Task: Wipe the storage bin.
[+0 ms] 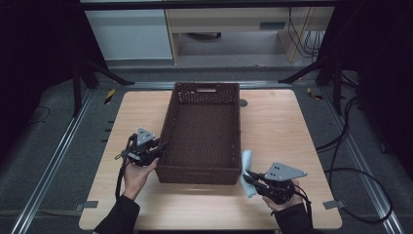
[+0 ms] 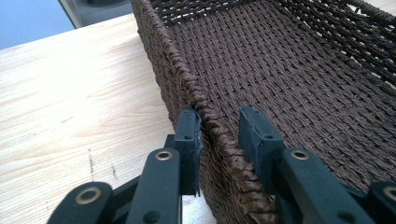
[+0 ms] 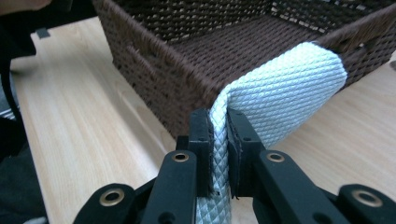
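High view: a brown woven basket (image 1: 202, 131) stands lengthwise at the middle of the wooden bench (image 1: 272, 126); the left hand-held gripper (image 1: 157, 147) sits against the basket's left wall near its near corner; the right hand-held gripper (image 1: 247, 176) lies at the near right corner, with a pale blue cloth (image 1: 247, 168) standing up from it just beside the basket's right wall.

Left gripper view: the left hand-held gripper (image 2: 219, 135) straddles the braided rim of the basket (image 2: 280, 70), one jaw outside the wall, one inside; the outer jaw lies against the weave, the inner stands slightly off it, so the jaws are apart.

Right gripper view: the right hand-held gripper (image 3: 219, 140) is clamped on the cloth (image 3: 280, 93); the cloth rises between the jaws and folds over beside the corner of the basket (image 3: 187, 51); whether it touches the wall cannot be told.
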`<state>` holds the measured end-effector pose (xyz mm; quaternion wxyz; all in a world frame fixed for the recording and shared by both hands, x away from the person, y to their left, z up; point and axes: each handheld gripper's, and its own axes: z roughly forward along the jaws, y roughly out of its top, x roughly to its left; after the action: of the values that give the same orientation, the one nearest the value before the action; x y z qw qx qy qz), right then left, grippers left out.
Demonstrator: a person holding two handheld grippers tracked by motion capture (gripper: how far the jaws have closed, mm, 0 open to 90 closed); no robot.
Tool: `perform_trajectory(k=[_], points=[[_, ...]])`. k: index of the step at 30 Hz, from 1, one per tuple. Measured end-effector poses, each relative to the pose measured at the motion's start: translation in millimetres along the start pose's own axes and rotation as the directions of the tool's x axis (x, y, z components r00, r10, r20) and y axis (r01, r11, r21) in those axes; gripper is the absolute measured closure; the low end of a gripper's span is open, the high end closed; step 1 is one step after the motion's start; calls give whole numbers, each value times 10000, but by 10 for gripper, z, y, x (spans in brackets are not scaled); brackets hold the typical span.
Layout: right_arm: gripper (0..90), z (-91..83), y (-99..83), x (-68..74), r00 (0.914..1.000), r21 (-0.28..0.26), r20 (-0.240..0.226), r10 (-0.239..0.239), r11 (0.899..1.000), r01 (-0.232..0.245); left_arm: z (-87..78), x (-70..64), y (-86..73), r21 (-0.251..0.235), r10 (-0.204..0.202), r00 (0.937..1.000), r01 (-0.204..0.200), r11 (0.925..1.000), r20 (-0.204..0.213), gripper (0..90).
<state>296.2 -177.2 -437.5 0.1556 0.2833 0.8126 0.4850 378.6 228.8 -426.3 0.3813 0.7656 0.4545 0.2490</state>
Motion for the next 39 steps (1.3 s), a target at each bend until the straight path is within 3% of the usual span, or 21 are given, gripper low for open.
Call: perform_trajectory(k=[3, 5, 6, 7, 9, 15, 20, 21, 22, 24, 26, 27, 28, 33, 37, 39], points=[[822, 82, -103, -22, 9998, 528, -9, 195, 9984, -195, 1, 0, -3, -11, -18, 10000, 18, 10000, 26, 689], [822, 207, -208, -40, 9994, 1155, -115, 339, 9928, -323, 1, 1, -3, -15, -23, 10000, 23, 10000, 35, 688], [822, 207, -208, -40, 9994, 1155, -115, 339, 9928, -323, 1, 0, -4, -11, -13, 10000, 13, 10000, 26, 688], [822, 300, -267, -51, 9991, 1635, -223, 362, 9860, -320, 0, -2, -4, -12, -5, 10000, 5, 10000, 15, 688], [821, 372, -304, -51, 9990, 2024, -250, 362, 9788, -304, 2, 0, -5, -20, -31, 10000, 31, 10000, 41, 688], [820, 373, -280, -73, 9989, 1945, -266, 398, 9803, -339, -4, -6, -13, -32, -50, 10000, 50, 10000, 17, 688], [818, 196, -277, -256, 9955, 1427, 595, 732, 9864, -810, -3, 5, -13, -52, -131, 9998, 132, 9999, 122, 689], [818, 92, -286, -376, 9904, 1186, 1081, 861, 9880, -988, -4, 7, -13, -43, -142, 9998, 143, 9999, 137, 690], [818, 92, -286, -376, 9904, 1186, 1081, 861, 9880, -988, -4, 7, -13, -43, -142, 9998, 143, 9999, 137, 690], [818, 4, -309, -470, 9827, 1058, 1544, 1023, 9872, -1194, -6, 9, -14, -34, -172, 9997, 173, 9998, 160, 689], [818, -112, -355, -583, 9697, 928, 2097, 1255, 9847, -1475, -11, 12, -18, -28, -191, 9997, 192, 9998, 182, 689], [818, -197, -405, -681, 9564, 831, 2527, 1464, 9815, -1722, -12, 13, -23, -59, -244, 9995, 245, 9997, 200, 689], [818, -197, -405, -681, 9564, 831, 2527, 1464, 9815, -1722, -14, 15, -24, -55, -231, 9995, 232, 9997, 206, 689], [817, -303, -513, -880, 9228, 914, 3379, 1851, 9694, -2279, -36, 18, -32, -11, -210, 9996, 211, 9998, 198, 689], [816, -321, -579, -966, 9050, 1197, 3801, 1911, 9600, -2530, -50, 21, -43, -19, -228, 9995, 229, 9997, 203, 688], [816, -337, -588, -984, 9007, 1146, 3853, 2007, 9581, -2626, -59, 24, -47, 1, -196, 9996, 196, 9998, 199, 688]])
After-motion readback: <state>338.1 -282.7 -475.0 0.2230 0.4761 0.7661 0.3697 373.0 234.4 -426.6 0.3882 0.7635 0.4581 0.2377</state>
